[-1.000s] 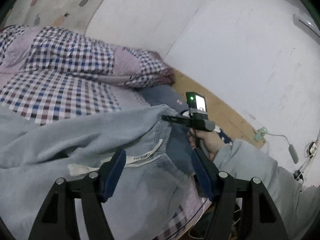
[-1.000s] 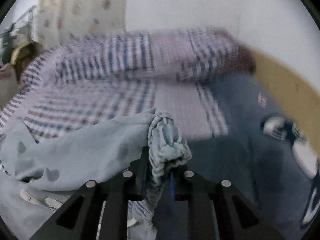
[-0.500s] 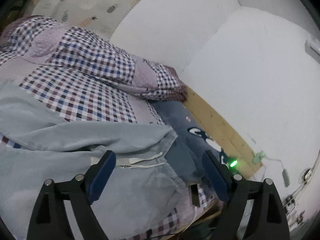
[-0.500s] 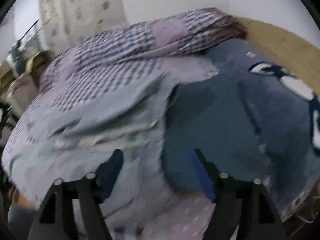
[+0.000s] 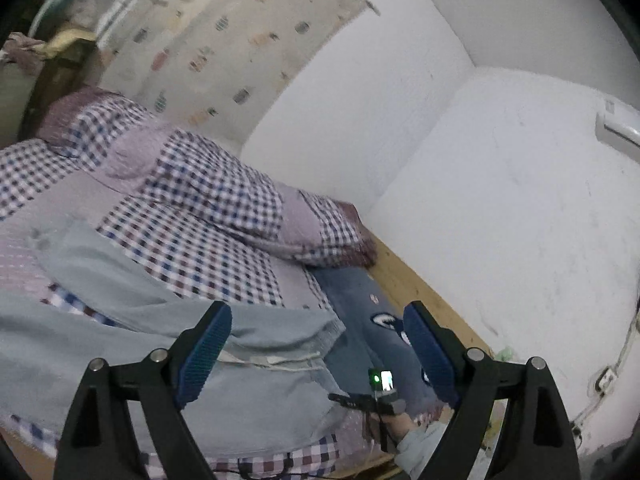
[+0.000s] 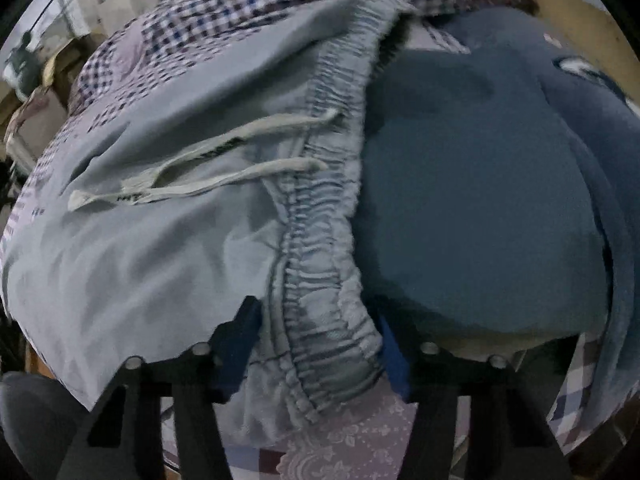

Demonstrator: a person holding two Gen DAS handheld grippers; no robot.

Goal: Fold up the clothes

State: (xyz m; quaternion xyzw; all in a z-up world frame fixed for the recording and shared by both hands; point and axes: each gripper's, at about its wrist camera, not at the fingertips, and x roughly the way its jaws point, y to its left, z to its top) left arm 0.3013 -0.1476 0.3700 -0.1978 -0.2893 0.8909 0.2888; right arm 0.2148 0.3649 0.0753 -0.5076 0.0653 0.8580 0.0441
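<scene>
Light grey-blue drawstring trousers (image 5: 120,344): spread on the checked bedsheet (image 5: 188,248). Left gripper (image 5: 316,354): raised over the trousers, jaws wide apart, empty. Right gripper (image 6: 320,354): jaws apart astride the trousers' elasticated waistband (image 6: 320,240), not clamped.

Left gripper (image 5: 316,344) sits at the bottom of the frame with both blue-padded fingers spread wide, nothing between them. Under it, light blue drawstring pants (image 5: 168,356) lie across the checkered bedsheet (image 5: 192,252), waistband toward the middle, white drawstring (image 5: 260,360) just beside the left pad. A checkered pillow (image 5: 248,200) sits mid-frame, a navy garment (image 5: 360,320) to its lower right. The right gripper (image 5: 372,398) shows bottom center with a green light, held by a hand (image 5: 400,424); can't tell its jaws.
</scene>
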